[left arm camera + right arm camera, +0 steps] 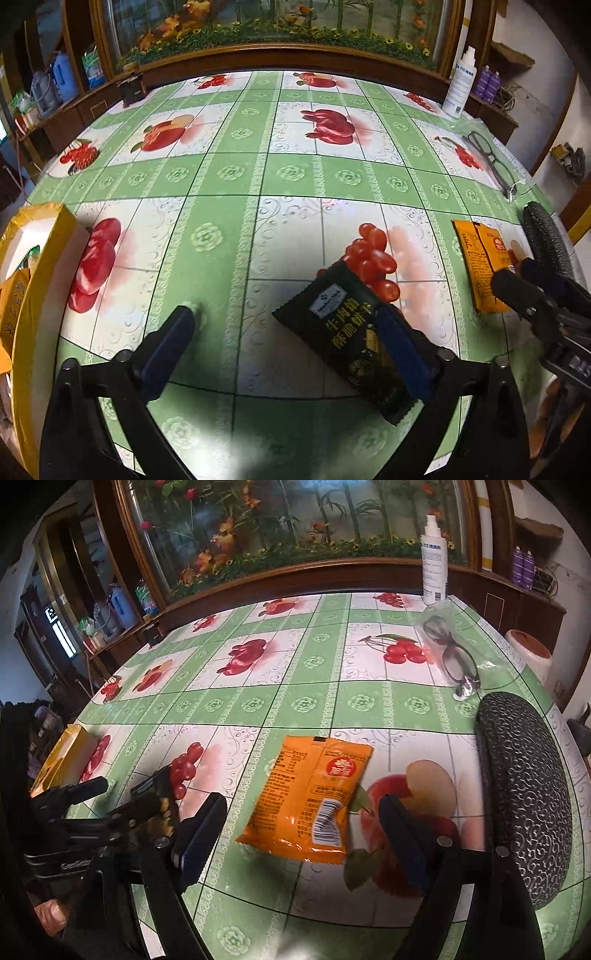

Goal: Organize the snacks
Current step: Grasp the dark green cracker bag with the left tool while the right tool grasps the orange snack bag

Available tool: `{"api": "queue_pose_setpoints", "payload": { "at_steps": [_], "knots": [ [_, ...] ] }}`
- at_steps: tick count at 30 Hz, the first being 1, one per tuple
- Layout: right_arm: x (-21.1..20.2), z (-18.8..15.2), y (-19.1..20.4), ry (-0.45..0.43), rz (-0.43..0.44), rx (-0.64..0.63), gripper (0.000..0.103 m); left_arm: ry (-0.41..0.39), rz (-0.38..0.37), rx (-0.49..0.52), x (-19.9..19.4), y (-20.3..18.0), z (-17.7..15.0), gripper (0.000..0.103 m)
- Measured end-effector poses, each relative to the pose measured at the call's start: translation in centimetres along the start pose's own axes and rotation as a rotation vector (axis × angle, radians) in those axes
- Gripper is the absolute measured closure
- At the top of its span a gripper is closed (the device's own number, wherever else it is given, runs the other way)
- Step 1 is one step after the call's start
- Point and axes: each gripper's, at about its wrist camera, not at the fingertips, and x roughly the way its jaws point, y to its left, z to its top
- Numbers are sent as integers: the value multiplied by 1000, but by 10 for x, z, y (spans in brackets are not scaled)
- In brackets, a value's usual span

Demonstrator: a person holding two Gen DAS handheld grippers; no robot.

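A black snack packet (347,332) lies flat on the green fruit-print tablecloth (258,173); my left gripper (286,319) is open, its right finger resting over the packet's right edge. An orange snack packet (308,797) lies flat between the open fingers of my right gripper (301,814), which hovers just above it. The orange packet also shows in the left wrist view (482,266), with the right gripper (517,280) beside it. A yellow box (33,266) holding snack packets stands at the table's left edge; it also shows in the right wrist view (64,755).
A black textured glasses case (521,801) lies right of the orange packet. Glasses (450,657) in clear wrap and a white spray bottle (434,561) sit at the far right. A small dark box (132,88) stands far left. A wooden framed cabinet (280,55) borders the table's far edge.
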Motion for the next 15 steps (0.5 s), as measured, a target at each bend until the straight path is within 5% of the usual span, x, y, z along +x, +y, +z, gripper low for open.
{"api": "queue_pose_setpoints", "payload": {
  "at_steps": [7,15],
  "knots": [
    [19,1,11,28,-54,28,16,50,-51,-67,-2,-3,0,8],
    [25,2,19,35,-151,-10,24,-8,21,-100,1,-13,-7,6]
  ]
}}
